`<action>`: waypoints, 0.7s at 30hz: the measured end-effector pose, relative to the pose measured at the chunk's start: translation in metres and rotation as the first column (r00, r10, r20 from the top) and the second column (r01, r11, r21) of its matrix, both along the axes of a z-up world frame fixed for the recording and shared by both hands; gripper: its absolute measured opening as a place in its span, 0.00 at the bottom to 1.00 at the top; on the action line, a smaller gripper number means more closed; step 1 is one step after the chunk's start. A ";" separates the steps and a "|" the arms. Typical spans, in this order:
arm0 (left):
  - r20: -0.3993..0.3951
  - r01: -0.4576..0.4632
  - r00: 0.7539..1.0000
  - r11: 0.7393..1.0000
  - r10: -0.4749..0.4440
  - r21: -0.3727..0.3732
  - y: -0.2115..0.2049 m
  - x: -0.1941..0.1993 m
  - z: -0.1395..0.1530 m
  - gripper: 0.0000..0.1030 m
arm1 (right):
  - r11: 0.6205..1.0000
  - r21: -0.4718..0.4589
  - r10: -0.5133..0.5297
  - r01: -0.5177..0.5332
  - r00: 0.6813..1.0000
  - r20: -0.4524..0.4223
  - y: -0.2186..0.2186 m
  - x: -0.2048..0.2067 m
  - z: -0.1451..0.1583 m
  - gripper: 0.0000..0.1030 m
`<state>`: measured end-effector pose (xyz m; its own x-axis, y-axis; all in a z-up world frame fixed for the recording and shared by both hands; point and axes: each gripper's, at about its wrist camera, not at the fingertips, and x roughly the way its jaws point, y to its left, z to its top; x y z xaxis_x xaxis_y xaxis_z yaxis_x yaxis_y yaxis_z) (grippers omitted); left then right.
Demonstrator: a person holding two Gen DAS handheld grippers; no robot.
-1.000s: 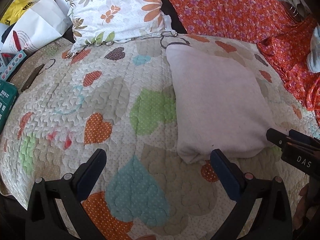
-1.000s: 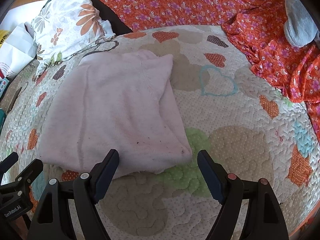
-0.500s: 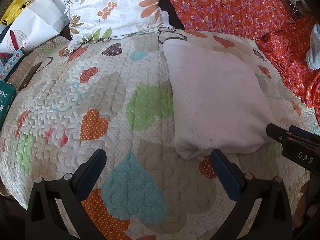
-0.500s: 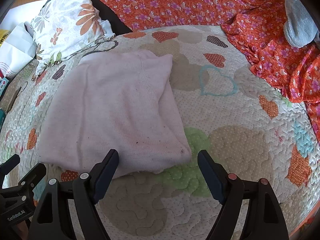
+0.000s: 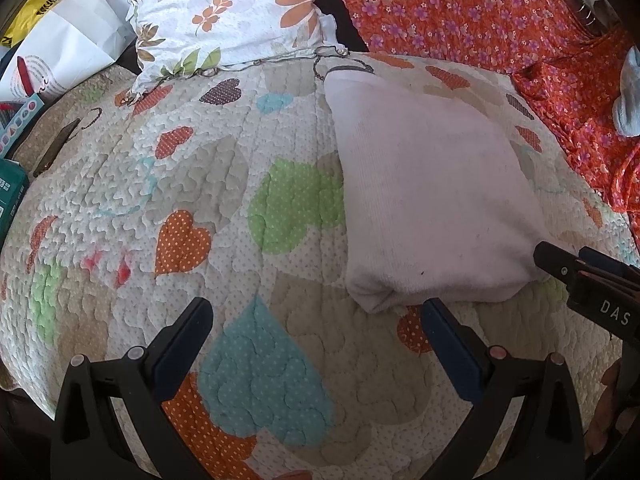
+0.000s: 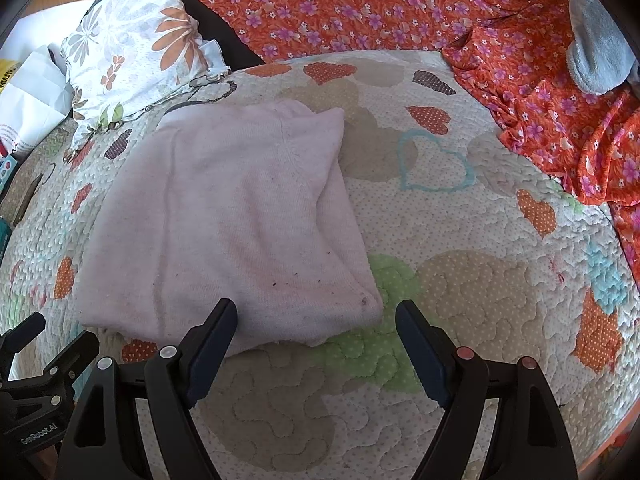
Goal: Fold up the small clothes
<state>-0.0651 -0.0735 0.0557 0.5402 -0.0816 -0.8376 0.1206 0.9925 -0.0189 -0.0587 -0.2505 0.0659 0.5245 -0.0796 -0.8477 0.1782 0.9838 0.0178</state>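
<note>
Both wrist views look down, close and forward, sharing the pink garment [image 5: 432, 196] [image 6: 236, 220] on the quilt [image 5: 200, 184].

pink garment [image 6: 232, 220]: soft matt knit, fine ribbing, dark lint specks | quilt [image 5: 224, 184]: stitched cotton, puckered, dotted heart patches | pillow [image 5: 224, 12]: smooth floral cloth | orange sheet [image 6: 340, 4]: thin printed fabric | fingers [image 6: 212, 344]: matt black plastic, dark blue pads

A folded pale pink garment [image 5: 432, 200] lies on the heart-patterned quilt [image 5: 200, 184], right of centre. The left gripper [image 5: 316, 320] hangs wide open above the quilt, while the right gripper [image 5: 592, 280] enters at the garment's near right corner.
</note>
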 end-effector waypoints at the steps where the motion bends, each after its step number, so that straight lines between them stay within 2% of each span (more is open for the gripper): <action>1: -0.001 0.000 1.000 1.000 0.000 0.000 0.000 0.000 0.000 1.00 | 1.000 -0.002 0.001 -0.001 1.000 0.002 0.000 -0.001 0.001 0.83; 21: -0.028 0.016 0.999 1.000 -0.016 -0.008 -0.001 0.000 -0.005 1.00 | 1.000 -0.008 0.000 0.000 1.000 0.008 0.002 -0.001 0.003 0.83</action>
<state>-0.0655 -0.0749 0.0508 0.5147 -0.0965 -0.8519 0.1356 0.9903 -0.0303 -0.0594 -0.2485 0.0690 0.5311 -0.0858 -0.8429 0.1776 0.9840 0.0117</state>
